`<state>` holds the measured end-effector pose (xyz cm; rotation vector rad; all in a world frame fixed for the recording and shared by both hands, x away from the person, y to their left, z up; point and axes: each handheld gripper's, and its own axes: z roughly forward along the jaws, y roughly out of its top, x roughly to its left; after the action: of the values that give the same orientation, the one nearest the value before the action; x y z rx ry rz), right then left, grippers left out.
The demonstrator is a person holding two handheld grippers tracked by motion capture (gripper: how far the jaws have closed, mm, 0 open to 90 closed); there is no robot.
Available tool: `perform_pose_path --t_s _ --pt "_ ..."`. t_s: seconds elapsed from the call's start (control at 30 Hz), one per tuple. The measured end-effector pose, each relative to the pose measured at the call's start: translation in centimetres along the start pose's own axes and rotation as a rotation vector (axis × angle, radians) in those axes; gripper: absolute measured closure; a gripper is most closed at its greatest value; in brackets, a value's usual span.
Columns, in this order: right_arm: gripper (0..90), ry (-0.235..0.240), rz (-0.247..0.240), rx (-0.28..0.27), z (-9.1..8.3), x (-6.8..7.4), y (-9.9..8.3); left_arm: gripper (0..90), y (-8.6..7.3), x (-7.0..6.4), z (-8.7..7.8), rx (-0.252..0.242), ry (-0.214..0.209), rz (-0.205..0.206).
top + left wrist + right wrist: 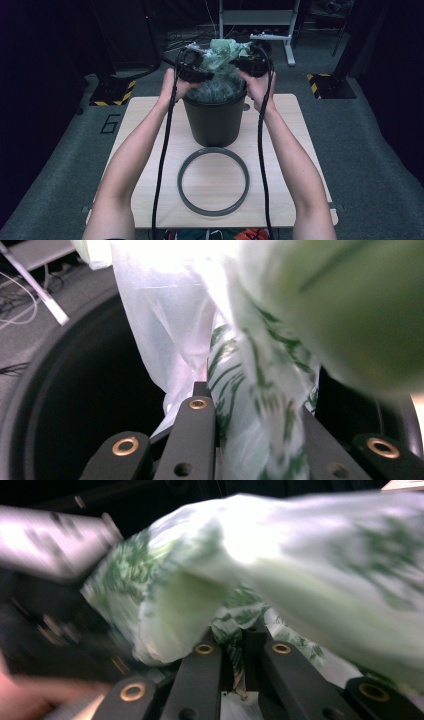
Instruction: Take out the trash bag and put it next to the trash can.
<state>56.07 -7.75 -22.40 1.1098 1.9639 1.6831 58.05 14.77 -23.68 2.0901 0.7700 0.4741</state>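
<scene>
Above the dark bucket [215,117] at the far middle of the table [145,150], both grippers are pinching the green-printed plastic bag [225,52]. The left gripper [192,62] is clamping its left edge, the right gripper [252,62] its right, jaws nearly closed on film. The bag is hanging between them, straight over the opening, forearms stretching forward. A grey ring [214,181] is lying nearer.

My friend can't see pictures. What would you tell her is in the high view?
Two hands hold black grippers, the left gripper and right gripper, both pinching a green-and-white plastic bag over a black bucket. The bucket stands on a light wooden table, and a grey ring lies flat in front of it.
</scene>
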Motion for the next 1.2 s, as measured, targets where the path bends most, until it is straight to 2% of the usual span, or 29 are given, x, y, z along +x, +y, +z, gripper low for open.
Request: perform_pose_path --t_s 0.1,0.13,0.2,0.3,0.37,0.4,0.47,0.5,0.6,0.63,0.77,0.87,0.93,1.07,1.17,1.2 --pt "75.2 -0.010 -0.042 0.061 0.3 -0.2 -0.3 86.3 0.3 0.4 -0.7 -0.015 0.007 -0.005" --pt "64.5 0.005 -0.058 0.072 0.4 -0.3 -0.5 86.3 0.5 0.5 -1.0 -0.020 0.005 -0.005" --pt "46.8 0.020 -0.096 0.136 0.9 -0.2 -0.5 86.3 0.9 0.5 -1.5 -0.033 0.004 -0.002" --pt "26.0 0.033 -0.160 0.212 1.9 0.5 -0.8 86.3 1.7 0.4 -2.2 -0.049 -0.010 0.001" --pt "16.9 0.038 -0.204 0.250 2.7 1.3 -1.1 86.4 2.2 0.1 -2.5 -0.057 -0.026 0.007" --pt "14.8 0.024 -0.227 0.255 2.9 1.6 -1.2 86.4 2.5 -0.1 -2.6 -0.052 -0.029 0.014" --pt "16.1 0.014 -0.257 0.262 3.4 2.3 -1.4 86.4 2.8 -0.6 -2.7 -0.048 -0.035 0.033" --pt "20.2 0.005 -0.282 0.253 3.5 2.5 -1.5 86.4 3.0 -0.8 -2.8 -0.043 -0.035 0.040" --pt "43.0 -0.009 -0.323 0.239 3.6 2.7 -1.7 86.4 3.2 -1.1 -2.8 -0.044 -0.052 0.043" --pt "47.3 -0.002 -0.326 0.232 3.5 2.7 -1.8 86.5 3.2 -1.1 -2.8 -0.042 -0.060 0.046" --pt "77.1 -0.005 -0.309 0.197 3.5 2.6 -2.1 86.3 3.1 -1.0 -2.6 -0.045 -0.066 0.040" --pt "87.7 -0.001 -0.307 0.200 3.6 2.8 -2.3 83.2 2.8 -0.7 -2.4 -0.048 -0.070 0.036" --pt "88.5 -0.006 -0.306 0.200 3.6 2.9 -2.3 76.3 2.7 -0.6 -2.5 -0.049 -0.074 0.040" --pt "89.0 -0.015 -0.292 0.196 3.5 2.8 -2.3 43.5 2.4 -0.3 -2.8 -0.051 -0.041 0.045" --pt "89.2 -0.030 -0.278 0.195 3.2 2.5 -2.2 26.1 2.1 0.0 -3.0 -0.047 -0.018 0.044" --pt "89.2 -0.034 -0.281 0.194 3.1 2.3 -2.2 22.9 2.0 0.1 -3.1 -0.048 -0.024 0.043"
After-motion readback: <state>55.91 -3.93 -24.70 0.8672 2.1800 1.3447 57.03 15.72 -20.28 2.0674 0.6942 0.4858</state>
